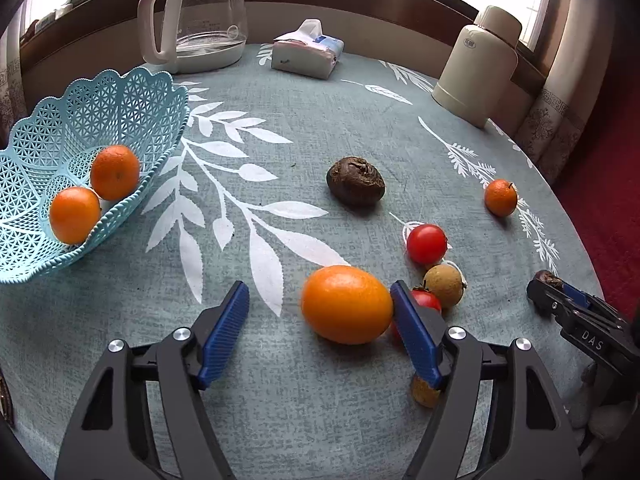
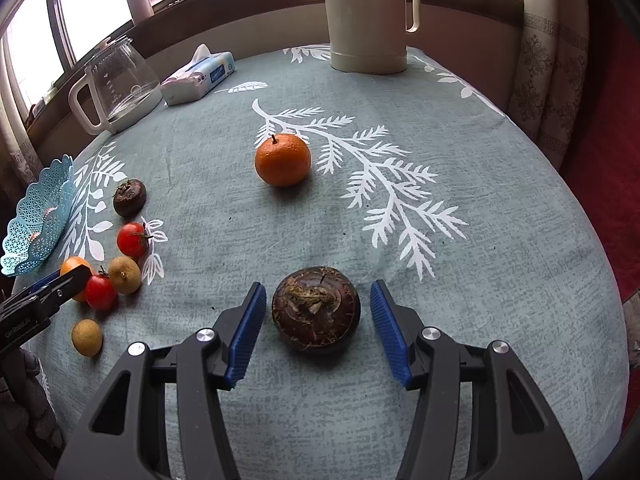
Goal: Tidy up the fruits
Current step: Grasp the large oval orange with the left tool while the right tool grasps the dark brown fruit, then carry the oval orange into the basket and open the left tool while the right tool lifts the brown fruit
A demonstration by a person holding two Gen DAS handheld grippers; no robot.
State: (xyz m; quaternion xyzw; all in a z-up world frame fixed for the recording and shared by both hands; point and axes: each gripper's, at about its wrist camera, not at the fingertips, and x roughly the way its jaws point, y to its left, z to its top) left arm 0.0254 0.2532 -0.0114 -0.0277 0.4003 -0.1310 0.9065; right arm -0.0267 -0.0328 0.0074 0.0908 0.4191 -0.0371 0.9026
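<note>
Straddling fruit for pickup, I hold left tongs [image 1: 318, 314] spread around the orange [image 1: 347, 304], right tongs [image 2: 318, 316] spread around the water chestnut [image 2: 316, 310].

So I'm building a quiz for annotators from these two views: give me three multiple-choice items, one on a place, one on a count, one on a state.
1. Where is the tissue pack?
A. in the basket
B. between glass kettle and cream flask
C. on the floor

2. How many oranges lie in the blue basket?
A. two
B. none
C. four

3. The right gripper is
A. shut on a tomato
B. open around the dark brown bulb
C. out of view

Answers:
1 B, it sits between them at the table's far side.
2 A, two show inside.
3 B, gaps show on both sides.
</note>
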